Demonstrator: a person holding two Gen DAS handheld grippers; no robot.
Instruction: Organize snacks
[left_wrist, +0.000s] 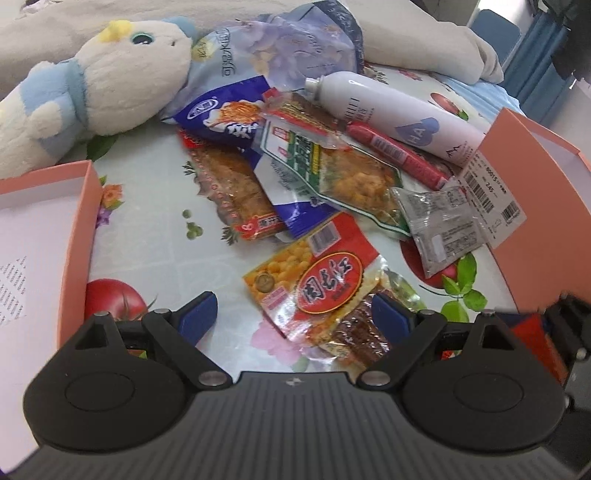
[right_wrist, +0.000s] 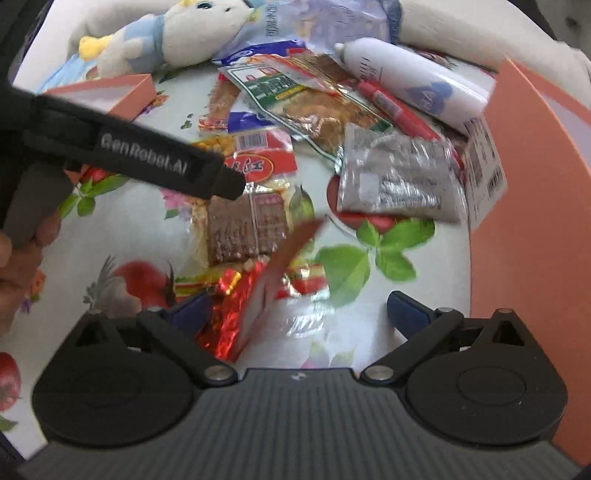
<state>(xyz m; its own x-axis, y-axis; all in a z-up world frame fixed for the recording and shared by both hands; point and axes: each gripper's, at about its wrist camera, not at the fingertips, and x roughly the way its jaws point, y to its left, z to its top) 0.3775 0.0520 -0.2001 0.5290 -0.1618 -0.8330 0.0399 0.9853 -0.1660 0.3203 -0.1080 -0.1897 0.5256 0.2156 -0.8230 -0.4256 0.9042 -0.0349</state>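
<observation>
Snacks are seen heaped on the fruit-print tablecloth between two pink boxes. Nearest, a red foil packet (blurred, perhaps falling) lies between the wide-open right gripper; the left gripper, spread, straddles a red-and-yellow packet. Farther off, a white bottle and plush toy are seen.

One plush toy lies at ten o'clock. One white spray bottle lies at one o'clock, with one red sausage stick just beside it. Two pink boxes show: one at nine o'clock, one at three. About eight snack packets overlap in the middle; the exact count is unclear.
</observation>
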